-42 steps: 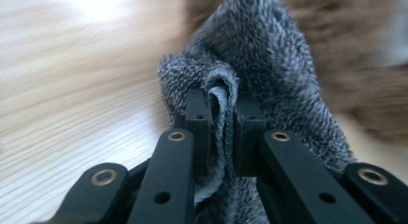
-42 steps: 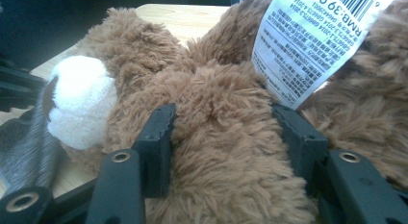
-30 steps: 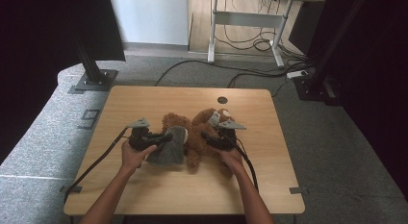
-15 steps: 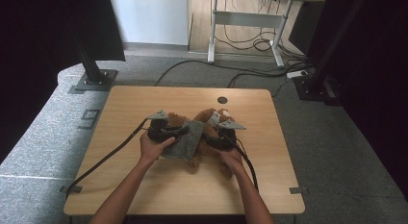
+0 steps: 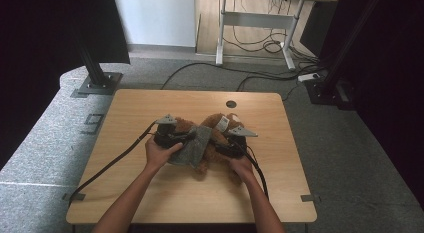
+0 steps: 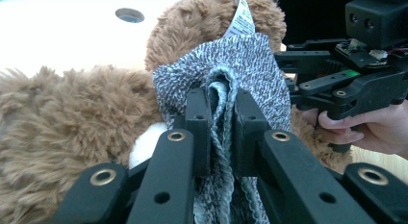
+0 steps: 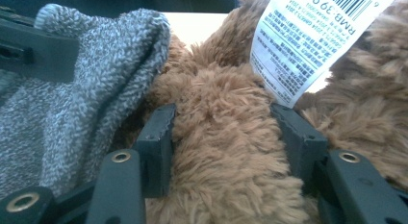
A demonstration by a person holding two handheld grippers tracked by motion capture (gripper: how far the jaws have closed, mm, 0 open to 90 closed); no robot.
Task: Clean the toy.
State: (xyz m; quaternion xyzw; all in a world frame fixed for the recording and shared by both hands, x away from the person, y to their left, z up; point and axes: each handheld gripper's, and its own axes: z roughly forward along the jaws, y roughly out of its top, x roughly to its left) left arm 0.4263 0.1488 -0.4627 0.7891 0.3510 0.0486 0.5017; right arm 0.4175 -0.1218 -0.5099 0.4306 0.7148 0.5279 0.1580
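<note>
Two grippers meet over one soft toy at the middle of the pale wooden table [image 5: 150, 203]. The left gripper [image 6: 221, 113] is clenched on a bunched fold of the grey speckled knitted garment [image 6: 255, 65], the cloth pinched upright between its black pads and spreading beyond them over the brown plush teddy bear [image 6: 62, 118]. The right gripper [image 7: 223, 132] has its jaws part-way apart, one on each flank of a thick furry part of the bear [image 7: 221, 152]; both pads press into the fur, so I judge this a steadying hold on the toy. Which limb it holds I cannot tell.

In the high view the left gripper [image 5: 175, 139] sits at the bear's left side and the right gripper [image 5: 231, 144] at its right, with the garment [image 5: 192, 148] lying between them, touching both the left jaws and the bear [image 5: 217, 124]. The white printed paper tag [image 7: 308, 41] hangs just beyond and to the right of the right gripper's far pad.

The relation that matters: the knit lies straight ahead of the left jaws, its free edge draped toward the right gripper, while the bear's body runs roughly across the line joining the two tools. The left hand [image 5: 159, 155] is the one that carries the cloth, so any drawing of the garment along or off the bear likely falls to it, against the right's anchor.
</note>
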